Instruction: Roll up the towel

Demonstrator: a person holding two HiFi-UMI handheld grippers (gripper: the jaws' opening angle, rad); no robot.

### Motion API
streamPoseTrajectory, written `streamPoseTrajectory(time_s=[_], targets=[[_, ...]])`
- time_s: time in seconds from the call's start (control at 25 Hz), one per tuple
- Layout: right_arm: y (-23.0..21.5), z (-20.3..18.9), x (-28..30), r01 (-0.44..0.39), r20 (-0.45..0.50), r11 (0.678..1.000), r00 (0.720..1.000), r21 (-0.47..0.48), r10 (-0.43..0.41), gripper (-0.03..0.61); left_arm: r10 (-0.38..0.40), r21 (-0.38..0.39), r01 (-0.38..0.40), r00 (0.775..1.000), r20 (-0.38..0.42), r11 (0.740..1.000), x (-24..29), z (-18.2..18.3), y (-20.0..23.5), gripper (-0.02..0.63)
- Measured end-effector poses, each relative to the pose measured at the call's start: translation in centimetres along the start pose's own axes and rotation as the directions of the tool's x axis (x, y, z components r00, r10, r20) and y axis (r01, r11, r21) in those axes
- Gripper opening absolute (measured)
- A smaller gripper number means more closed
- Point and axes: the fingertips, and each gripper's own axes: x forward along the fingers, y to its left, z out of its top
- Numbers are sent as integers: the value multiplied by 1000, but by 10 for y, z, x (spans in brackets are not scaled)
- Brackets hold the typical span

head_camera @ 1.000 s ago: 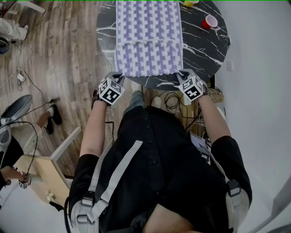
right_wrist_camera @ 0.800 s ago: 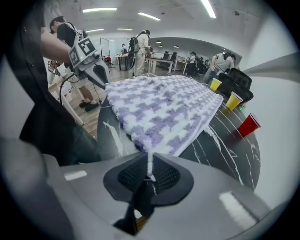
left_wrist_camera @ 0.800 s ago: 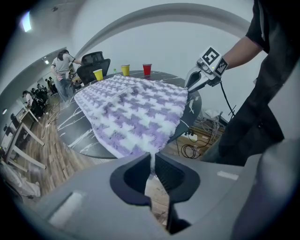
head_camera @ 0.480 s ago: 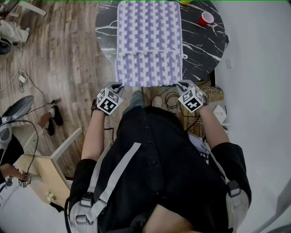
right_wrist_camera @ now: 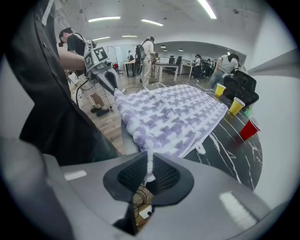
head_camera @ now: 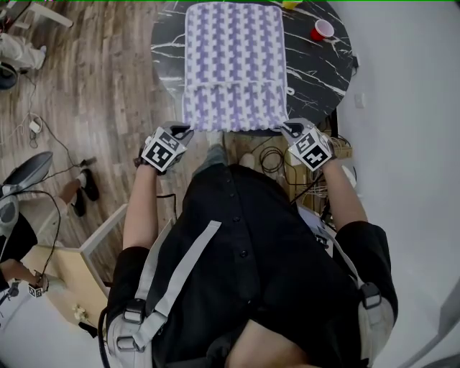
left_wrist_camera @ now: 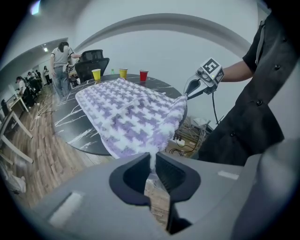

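A purple-and-white houndstooth towel (head_camera: 233, 57) lies flat on the round black marble table (head_camera: 320, 75), its near edge raised over the table's front rim. My left gripper (head_camera: 183, 131) is shut on the near left corner, which shows as a white tuft between the pads (left_wrist_camera: 152, 164); the jaws have just eased a touch wider, with the corner still pinched. My right gripper (head_camera: 286, 128) is shut on the near right corner (right_wrist_camera: 149, 171). The towel (left_wrist_camera: 131, 112) sags between the two grips (right_wrist_camera: 173, 112). Each gripper view shows the other gripper at the far corner.
A red cup (head_camera: 320, 30) and a yellow cup (head_camera: 291, 3) stand at the table's far right. Cables (head_camera: 273, 158) lie on the floor under the table's front. A wooden stool (head_camera: 72, 266) stands at lower left. People stand in the background.
Both grippers have risen with the towel's near corners and moved slightly apart, lifting the near edge higher off the table's front rim.
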Motion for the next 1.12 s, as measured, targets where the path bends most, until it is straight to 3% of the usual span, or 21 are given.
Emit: streamPoseTrajectory(time_s=[0.44, 0.72, 1.0, 1.12], targets=[[-50, 31, 16, 86, -3, 996, 996, 30, -85, 38, 39, 26, -39, 999, -9, 999, 5, 34, 59, 49], [-81, 37, 44, 116, -56, 993, 992, 4, -116, 54, 40, -72, -40, 999, -13, 997, 19, 44, 92, 52], [-95, 32, 63, 127, -79, 990, 989, 63, -122, 58, 191, -78, -195, 980, -51, 978, 32, 39, 133, 8], [-98, 31, 67, 135, -64, 984, 990, 115, -128, 60, 209, -134, -208, 978, -9, 969, 31, 38, 137, 9]])
